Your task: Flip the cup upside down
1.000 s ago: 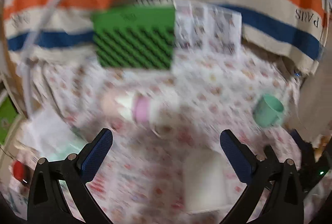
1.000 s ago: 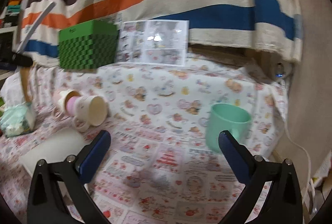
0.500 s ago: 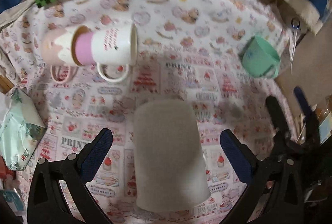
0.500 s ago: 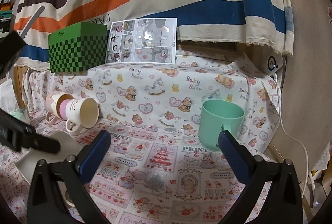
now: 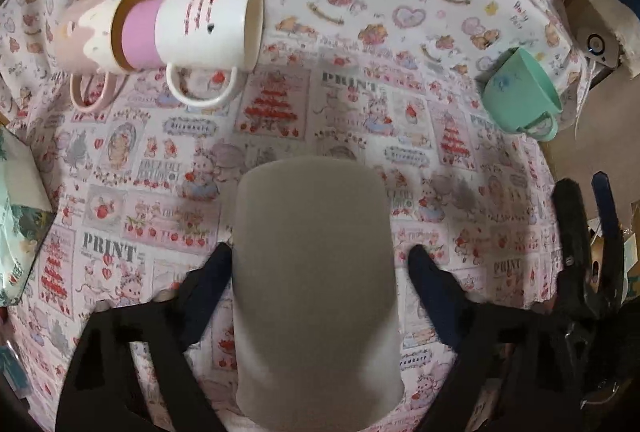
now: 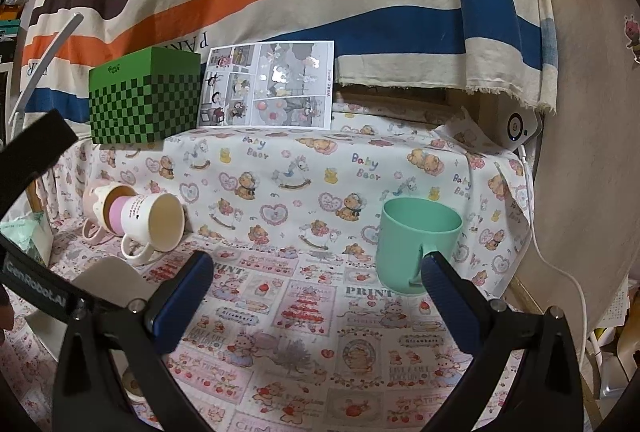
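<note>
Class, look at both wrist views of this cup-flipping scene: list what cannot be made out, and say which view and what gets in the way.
- Grey cup: left wrist view, its near end runs off the bottom edge; which end is open is unclear. Right wrist view, the left gripper covers most of it.
- Left gripper: fingers blurred; contact with the cup unclear.
- Nested mugs: printed text too small to read.
- Green cup: right gripper's finger hides part of the handle.

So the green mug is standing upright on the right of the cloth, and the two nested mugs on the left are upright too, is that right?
Not quite: the nested mugs lie on their sides, mouths facing right, as the right wrist view shows. The green mug does stand upright on the right of the cloth.
</note>
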`<state>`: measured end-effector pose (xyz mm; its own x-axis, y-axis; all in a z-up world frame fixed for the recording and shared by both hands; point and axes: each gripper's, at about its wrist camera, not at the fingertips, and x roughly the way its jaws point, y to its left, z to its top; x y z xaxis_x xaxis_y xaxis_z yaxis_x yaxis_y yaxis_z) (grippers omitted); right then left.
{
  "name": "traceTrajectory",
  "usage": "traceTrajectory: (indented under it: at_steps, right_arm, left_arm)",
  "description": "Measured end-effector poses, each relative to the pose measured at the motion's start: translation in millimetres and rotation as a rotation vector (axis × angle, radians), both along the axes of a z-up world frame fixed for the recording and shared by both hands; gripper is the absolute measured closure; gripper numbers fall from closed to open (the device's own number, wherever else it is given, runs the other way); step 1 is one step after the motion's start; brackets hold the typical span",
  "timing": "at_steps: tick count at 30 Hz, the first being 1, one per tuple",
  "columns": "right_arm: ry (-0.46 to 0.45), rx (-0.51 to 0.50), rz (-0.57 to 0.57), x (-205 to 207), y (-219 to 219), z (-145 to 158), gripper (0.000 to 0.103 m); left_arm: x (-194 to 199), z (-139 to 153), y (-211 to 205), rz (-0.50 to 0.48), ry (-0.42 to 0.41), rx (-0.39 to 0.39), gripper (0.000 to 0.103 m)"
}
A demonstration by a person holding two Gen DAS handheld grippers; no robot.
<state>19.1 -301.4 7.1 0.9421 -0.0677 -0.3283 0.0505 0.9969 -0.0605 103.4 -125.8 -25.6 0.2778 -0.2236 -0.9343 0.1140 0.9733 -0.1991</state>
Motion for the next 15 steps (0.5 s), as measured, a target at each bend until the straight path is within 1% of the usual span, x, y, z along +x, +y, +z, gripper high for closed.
traceTrajectory:
  at_steps: [2, 4, 7, 9, 12, 15]
  right_arm:
    - [-0.003, 0.0, -0.005, -1.1, -0.4, 0.3, 0.0]
    - [-0.002, 0.0, -0.007, -0.8, -0.7, 0.2, 0.0]
    - [0.002, 0.001, -0.01, 0.1, -0.9, 0.1, 0.0]
    - [0.002, 0.001, -0.013, 0.7, -0.8, 0.1, 0.0]
    - [0.003, -0.001, -0.016, 1.1, -0.6, -0.1, 0.0]
    - [0.003, 0.0, -0.016, 0.9, -0.7, -0.1, 0.0]
  left_arm:
    - [-1.6, 2.2, 0.2, -0.006, -0.008, 0.003, 0.026]
    - [-5.8, 7.3, 1.7, 0.002, -0.036, 0.018, 0.026]
    - [-18.0, 28.6, 3.4, 0.004, -0.146, 0.07, 0.026]
    - [-27.7, 48.6, 5.4, 0.011, -0.234, 0.101, 0.026]
    - [-37.4, 73.2, 11.6, 0.021, -0.329, 0.118, 0.026]
    - [-40.3, 89.1, 14.2, 0.016, -0.411, 0.138, 0.026]
